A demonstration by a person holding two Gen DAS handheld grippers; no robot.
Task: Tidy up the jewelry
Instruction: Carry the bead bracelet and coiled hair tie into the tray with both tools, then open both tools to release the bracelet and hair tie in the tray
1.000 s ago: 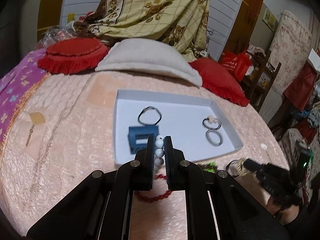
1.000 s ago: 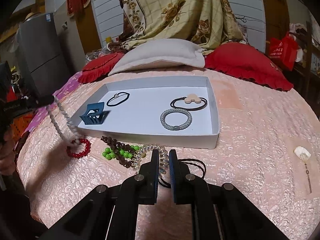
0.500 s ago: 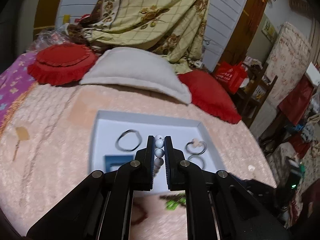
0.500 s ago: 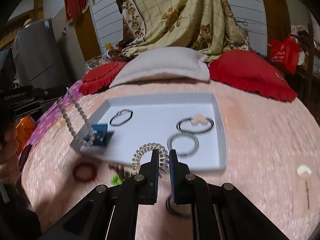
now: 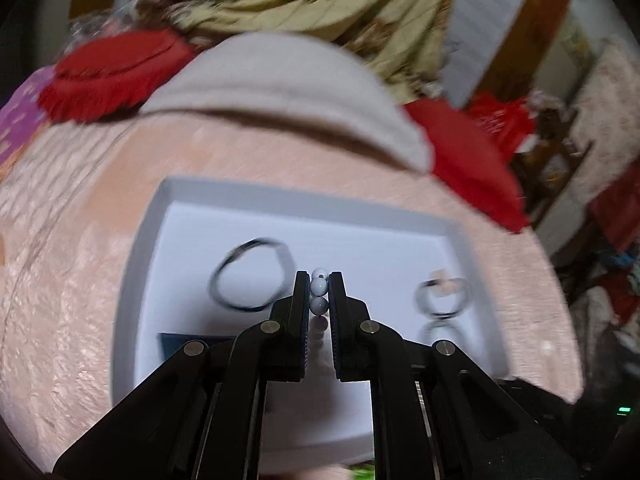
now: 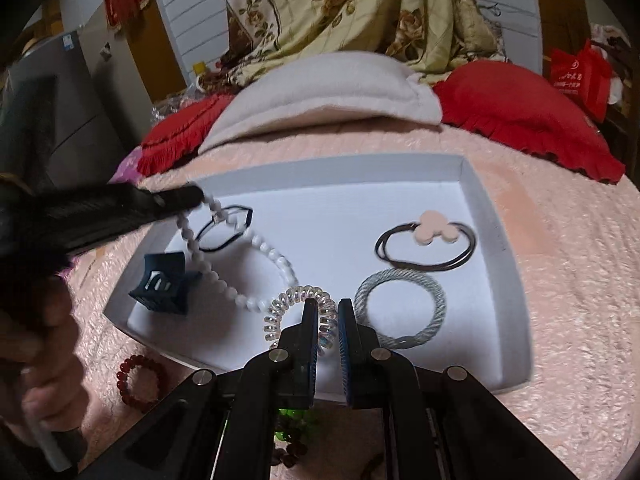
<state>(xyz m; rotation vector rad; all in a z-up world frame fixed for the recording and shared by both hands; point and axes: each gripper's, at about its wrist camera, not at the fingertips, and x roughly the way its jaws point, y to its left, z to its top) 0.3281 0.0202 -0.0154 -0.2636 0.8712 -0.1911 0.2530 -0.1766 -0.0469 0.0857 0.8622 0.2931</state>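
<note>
A white tray [image 6: 508, 264] lies on the pink bedspread; it also shows in the left wrist view [image 5: 136, 264]. My left gripper [image 5: 319, 286] is shut on a white bead necklace [image 5: 319, 288]. From the right wrist view it [image 6: 192, 196] hangs the necklace [image 6: 256, 276] over the tray's left half. My right gripper [image 6: 329, 312] is shut on a clear spiral hair tie [image 6: 288, 308] above the tray's front edge. In the tray lie a blue claw clip [image 6: 164, 282], a thin black hair tie [image 6: 226, 228], a brown tie with a pink charm [image 6: 428, 244] and a grey elastic [image 6: 400, 308].
A red bead bracelet [image 6: 140, 378] and green and brown beads [image 6: 292, 420] lie on the bedspread before the tray. A grey pillow [image 6: 320, 96] and red cushions [image 6: 520, 112] lie behind it.
Both grippers moved forward and over the tray. The necklace now hangs above the tray's left half, and the spiral tie sits over the front edge.
</note>
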